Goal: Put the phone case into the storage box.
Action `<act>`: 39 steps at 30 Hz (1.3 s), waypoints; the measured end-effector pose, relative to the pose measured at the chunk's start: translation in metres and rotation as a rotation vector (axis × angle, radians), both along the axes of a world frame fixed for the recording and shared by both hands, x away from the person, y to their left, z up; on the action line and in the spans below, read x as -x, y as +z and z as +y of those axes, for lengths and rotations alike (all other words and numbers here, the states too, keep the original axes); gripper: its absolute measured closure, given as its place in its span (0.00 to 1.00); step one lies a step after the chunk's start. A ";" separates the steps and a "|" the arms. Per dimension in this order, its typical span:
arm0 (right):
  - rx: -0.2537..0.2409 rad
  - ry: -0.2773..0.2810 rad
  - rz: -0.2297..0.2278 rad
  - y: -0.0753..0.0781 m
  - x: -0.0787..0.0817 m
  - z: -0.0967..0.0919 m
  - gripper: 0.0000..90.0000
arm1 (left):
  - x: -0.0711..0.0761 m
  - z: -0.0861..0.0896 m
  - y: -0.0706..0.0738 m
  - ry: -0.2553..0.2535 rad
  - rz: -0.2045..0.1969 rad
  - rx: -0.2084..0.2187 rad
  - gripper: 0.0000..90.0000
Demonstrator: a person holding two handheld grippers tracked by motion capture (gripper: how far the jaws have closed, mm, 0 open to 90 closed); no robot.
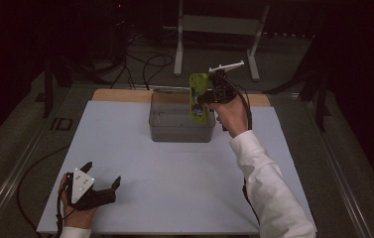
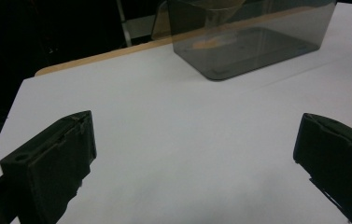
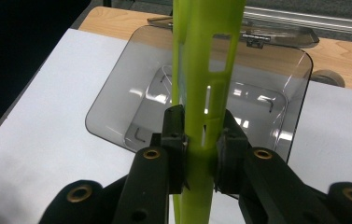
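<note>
Your right claw point(image 3: 200, 161) is pinching a thin yellow-green pack point(image 1: 199, 95) by its flat faces, holding it upright and edge-on over the smoky clear bin point(image 1: 180, 131). Held that way, the pack hangs straight down from the pads and should slip past the bin's rim without catching; from above it sits at the bin's right side, its lower end about level with the rim, so I judge you are about to lower it in.

The bin stands open-topped at the far middle of the white counter point(image 1: 174, 183). Through its walls and from the right gripper view, its floor looks bare: only moulded marks and reflections, no contents that I can make out.

Your left claw point(image 1: 100, 191) rests spread wide at the counter's near left corner, nothing between its jaws, well apart from the bin and out of the way.
</note>
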State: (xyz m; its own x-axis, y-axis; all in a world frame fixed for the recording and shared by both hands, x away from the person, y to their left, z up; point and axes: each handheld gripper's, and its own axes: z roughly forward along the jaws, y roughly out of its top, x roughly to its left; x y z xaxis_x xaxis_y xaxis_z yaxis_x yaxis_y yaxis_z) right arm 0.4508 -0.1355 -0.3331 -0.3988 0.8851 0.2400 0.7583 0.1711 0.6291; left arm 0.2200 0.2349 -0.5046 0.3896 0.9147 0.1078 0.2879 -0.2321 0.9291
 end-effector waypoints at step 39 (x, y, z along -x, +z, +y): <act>0.070 -0.095 0.070 -0.021 -0.027 -0.005 0.86 | 0.000 0.001 0.000 0.002 -0.003 0.004 0.00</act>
State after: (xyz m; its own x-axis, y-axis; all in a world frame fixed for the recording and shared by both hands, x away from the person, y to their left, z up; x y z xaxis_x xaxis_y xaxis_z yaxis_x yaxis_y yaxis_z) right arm 0.4775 -0.1404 -0.3537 -0.2972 0.9336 0.2004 0.8150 0.1386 0.5627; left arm 0.2197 0.2355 -0.5042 0.3877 0.9158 0.1050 0.2858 -0.2277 0.9308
